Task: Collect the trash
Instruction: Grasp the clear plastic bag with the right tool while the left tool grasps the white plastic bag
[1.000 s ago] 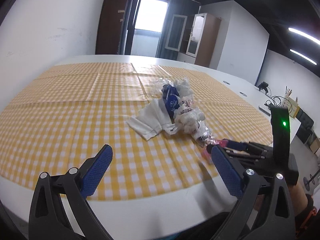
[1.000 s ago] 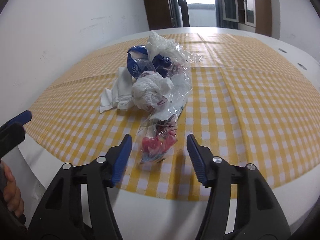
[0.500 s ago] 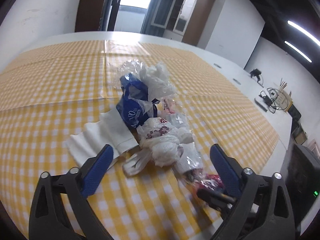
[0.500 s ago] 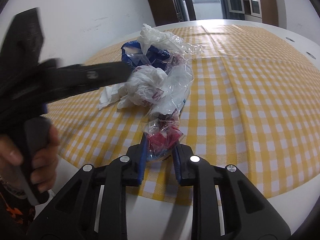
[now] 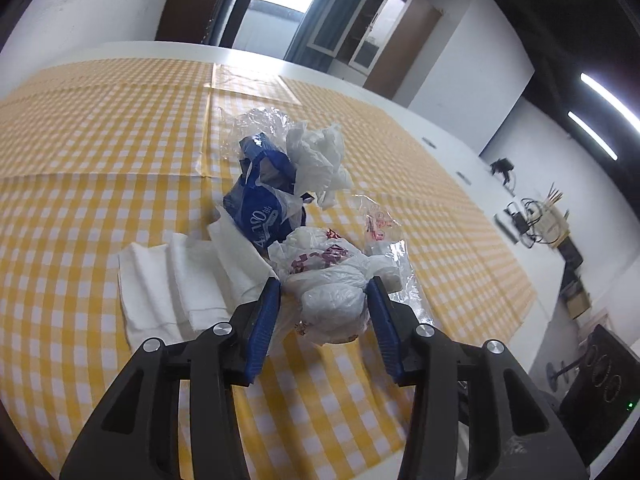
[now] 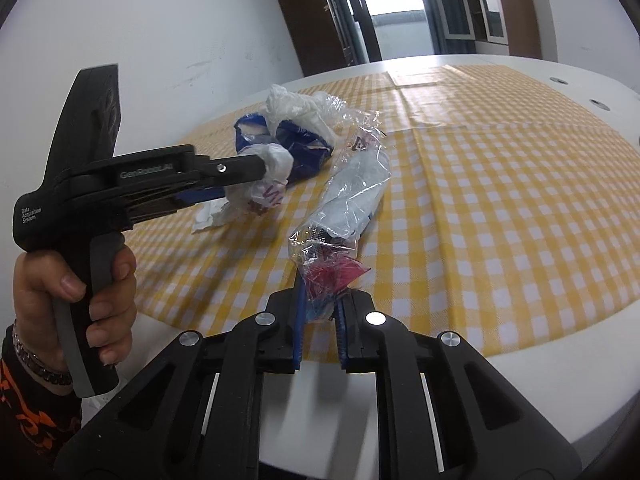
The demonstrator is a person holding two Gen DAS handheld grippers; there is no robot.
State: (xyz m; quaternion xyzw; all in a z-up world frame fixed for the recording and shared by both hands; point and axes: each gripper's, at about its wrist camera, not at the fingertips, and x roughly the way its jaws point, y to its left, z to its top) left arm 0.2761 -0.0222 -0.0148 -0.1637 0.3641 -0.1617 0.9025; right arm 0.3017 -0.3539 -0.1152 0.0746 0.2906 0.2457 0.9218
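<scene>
1. Closing in from a wide spread, the left tool [image 5: 323,292] has just brought its blue pads [image 5: 267,312] against both sides of a crumpled white bag with red print [image 5: 328,280]; the bag fills the gap and the pads appear to press it.
2. Narrowing too, the right tool [image 6: 320,300] is now nearly pressed together, pinching the near end of a clear wrapper with red scraps inside [image 6: 332,268], which a second ago lay loose between spread pads.
3. Judged from this, both pieces of trash are gripped and ready to lift, though neither has left the surface [image 6: 520,364] yet.
4. Just beyond the white bag lie a folded white cloth [image 5: 176,276], touching the left pad's outer side, and a crumpled blue packet [image 5: 264,204] with a white plastic wad [image 5: 316,160] on top of it.
5. The clear wrapper stretches from the right tool up towards the blue packet [image 6: 296,148], so pulling it may drag its neighbours along.
6. A yellow checked cloth [image 5: 100,152] covers the surface; the person's hand [image 6: 92,292] on the left tool's handle shows in the right view.
7. No bin shows in either view, so I cannot tell where the trash should go.
</scene>
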